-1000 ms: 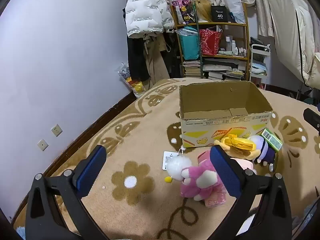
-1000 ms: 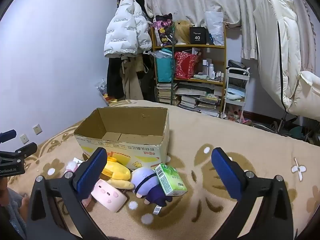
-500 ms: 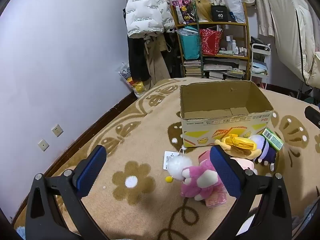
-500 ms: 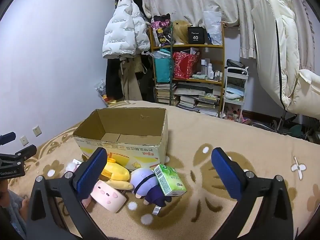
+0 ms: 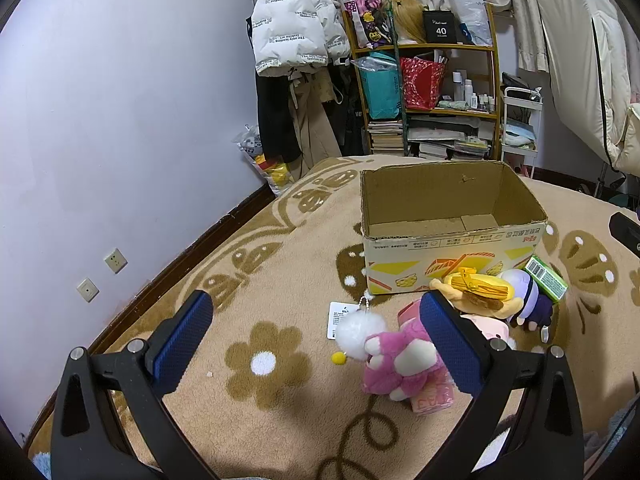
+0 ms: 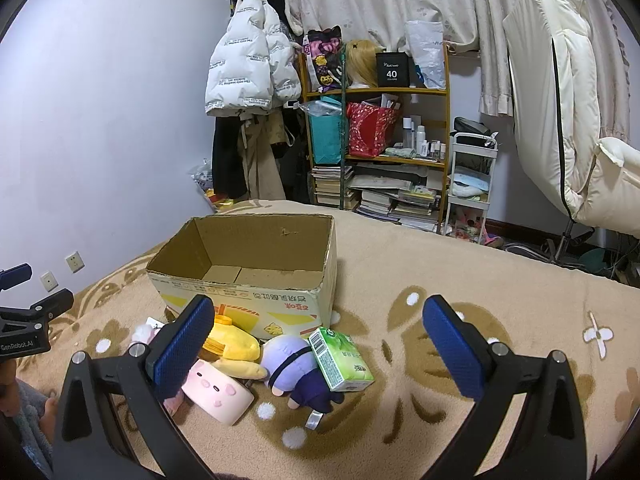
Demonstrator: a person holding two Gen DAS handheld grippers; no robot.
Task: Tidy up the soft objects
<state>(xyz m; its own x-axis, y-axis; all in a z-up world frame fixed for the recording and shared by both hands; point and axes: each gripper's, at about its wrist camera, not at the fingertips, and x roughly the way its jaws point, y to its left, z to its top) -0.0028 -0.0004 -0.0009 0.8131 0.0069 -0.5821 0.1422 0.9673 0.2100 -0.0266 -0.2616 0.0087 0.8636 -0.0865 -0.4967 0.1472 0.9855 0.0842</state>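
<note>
1. We are holding the left gripper [image 5: 316,340] above the tan flower-patterned blanket [image 5: 280,264], its blue-padded jaws spread wide and gripping nothing.
2. We are holding the right gripper [image 6: 318,344] the same way, jaws wide apart and empty, over the same blanket [image 6: 460,280].
3. We are facing an open cardboard box [image 5: 448,236] standing upright on the blanket; in the right wrist view the box [image 6: 248,276] is showing only its bare bottom flaps inside.
4. We are seeing the soft toys lying in a cluster on the blanket just in front of the box, outside it.
5. In the left wrist view, a pink plush [image 5: 400,360] is lying nearest us, with a white pom-pom [image 5: 360,332] touching its left side and a small yellow ball [image 5: 338,357] just beside that.
6. A white tag [image 5: 335,318] is lying flat behind the pom-pom.
7. We are seeing a yellow plush [image 6: 234,342] resting against the box front, and a pale pink pig plush [image 6: 218,394] lying in front of it.
8. A purple plush [image 6: 296,372] is lying to the right of those, with a green carton [image 6: 340,358] leaning on it.
9. The left gripper's tips [image 6: 36,304] are showing at the left edge of the right wrist view.
</note>
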